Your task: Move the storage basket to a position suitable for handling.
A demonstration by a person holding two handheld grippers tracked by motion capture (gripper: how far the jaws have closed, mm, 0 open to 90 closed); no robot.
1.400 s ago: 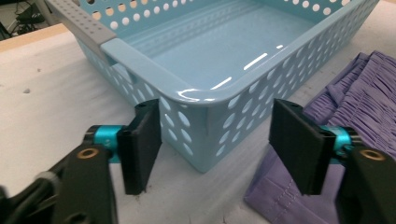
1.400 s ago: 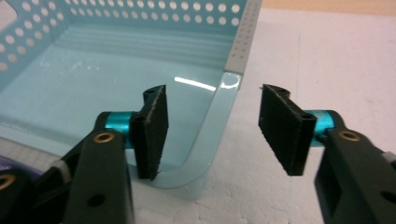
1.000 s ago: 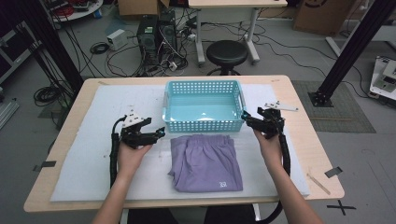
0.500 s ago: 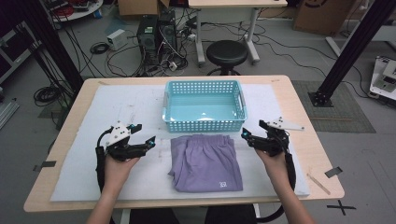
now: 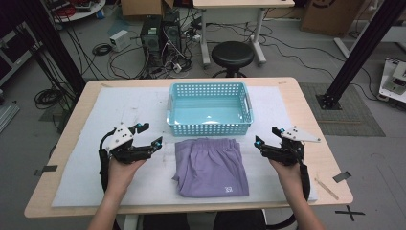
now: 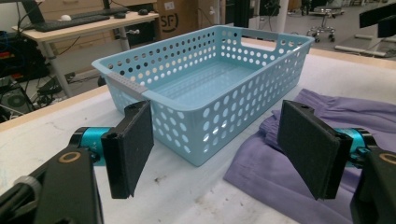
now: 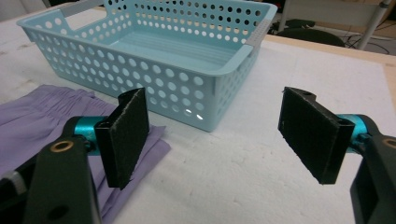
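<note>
Left tongs (image 5: 146, 134): wide apart and holding nothing. They hang over the tabletop (image 5: 91, 143), just to the left of the purple shorts (image 5: 210, 165), and aim at them.

Right tongs (image 5: 266, 136): also wide apart and holding nothing. They sit on the other side, near the right edge of the shorts.

Purple shorts: folded flat on the white mat, between the two tongs. The waistband end lies just in front of the blue basket (image 5: 209, 108).

Blue basket: has nothing in it. It stands past the shorts, near the middle of the tabletop.

What could go wrong, the fold: I think the shorts may fall open if the tongs pinch just the top layer. The cloth is soft and slips.

What could go wrong, uneven lift: if one side goes up first, the shorts may droop and drag on the mat.

What could go wrong, the basket: a low lift may bump the front wall and push the basket away.

What could go wrong, a miss: tongs that close too high would grab only air.
</note>
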